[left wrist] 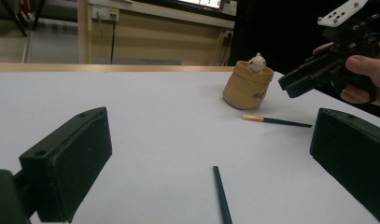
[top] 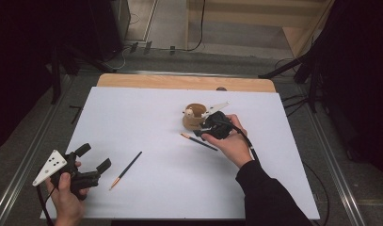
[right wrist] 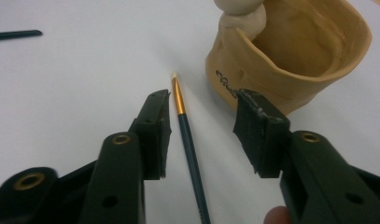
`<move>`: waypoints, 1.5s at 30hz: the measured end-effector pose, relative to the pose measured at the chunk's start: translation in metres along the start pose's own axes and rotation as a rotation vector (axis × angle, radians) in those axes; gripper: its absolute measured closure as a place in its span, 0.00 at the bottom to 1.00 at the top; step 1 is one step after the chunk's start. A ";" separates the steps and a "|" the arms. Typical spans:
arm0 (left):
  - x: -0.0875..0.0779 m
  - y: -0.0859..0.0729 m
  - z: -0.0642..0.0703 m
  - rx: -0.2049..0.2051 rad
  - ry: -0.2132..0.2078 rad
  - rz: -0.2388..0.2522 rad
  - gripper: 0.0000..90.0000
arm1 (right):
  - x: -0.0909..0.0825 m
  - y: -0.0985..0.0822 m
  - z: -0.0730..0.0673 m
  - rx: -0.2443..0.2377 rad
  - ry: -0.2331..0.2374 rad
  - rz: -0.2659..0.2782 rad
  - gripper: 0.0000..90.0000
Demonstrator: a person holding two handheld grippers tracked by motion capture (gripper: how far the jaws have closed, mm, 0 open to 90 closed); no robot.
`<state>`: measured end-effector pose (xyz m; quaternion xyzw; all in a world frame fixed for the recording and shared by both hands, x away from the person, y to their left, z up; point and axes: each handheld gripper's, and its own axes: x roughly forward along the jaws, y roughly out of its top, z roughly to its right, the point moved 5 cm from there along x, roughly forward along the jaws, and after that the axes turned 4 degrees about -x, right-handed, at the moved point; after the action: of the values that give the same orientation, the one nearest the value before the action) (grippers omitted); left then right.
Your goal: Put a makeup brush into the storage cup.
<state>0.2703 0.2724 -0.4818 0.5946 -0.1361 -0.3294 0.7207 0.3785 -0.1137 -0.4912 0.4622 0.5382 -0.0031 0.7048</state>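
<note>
Two brushes on the white sheet [top: 147,188], one cup as landmark.

Nearest, well short of the cup and far to its left: left gripper [top: 92,157], held low over the sheet's near corner, jaws wide apart, nothing between them. Idle, by the look of it.

Next out, between that gripper and the cup: first brush [top: 126,170], lying flat, gold collar toward the near edge, untouched.

Closer to the cup, just in front of its base: second brush [right wrist: 188,140], flat on the sheet, dark handle running back toward the hand, gold collar and pale tip pointing toward the cup, tip just beside the wall but apart from it.

Over that brush: right gripper [right wrist: 201,123], jaws straddling the handle just behind the collar, one either side, partly closed yet clear gaps both sides. Pads not pressing. Not gripped yet.

Farthest: tan cup [top: 195,117], upright, soft-walled, small pale figure on its rim, inside looks empty.

Step in hand, judged: pickup of the second brush, closing phase. Likely aim: brushes into the cup.

Next move calls for: lowering until the pads reach handle level, closing squarely on the thin shaft, lifting without rolling it. Then tipping the brush upright and clearing the rim. Risk: thin handle slipping out; right-hand jaw nudging the cup wall.
</note>
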 end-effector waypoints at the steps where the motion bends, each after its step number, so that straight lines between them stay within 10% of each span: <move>1: 0.000 0.000 0.000 -0.001 0.000 0.000 0.00 | 0.000 0.000 0.000 0.000 0.000 0.000 0.65; 23: 0.000 0.000 0.000 0.003 0.000 0.001 0.00 | 0.020 0.002 -0.003 -0.161 0.058 -0.205 0.80; 45: 0.001 0.000 0.000 0.006 -0.004 -0.004 0.00 | 0.039 -0.005 -0.001 -0.157 0.085 -0.339 0.87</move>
<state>0.2705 0.2717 -0.4822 0.5964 -0.1372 -0.3314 0.7181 0.3915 -0.0969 -0.5246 0.3083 0.6362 -0.0601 0.7047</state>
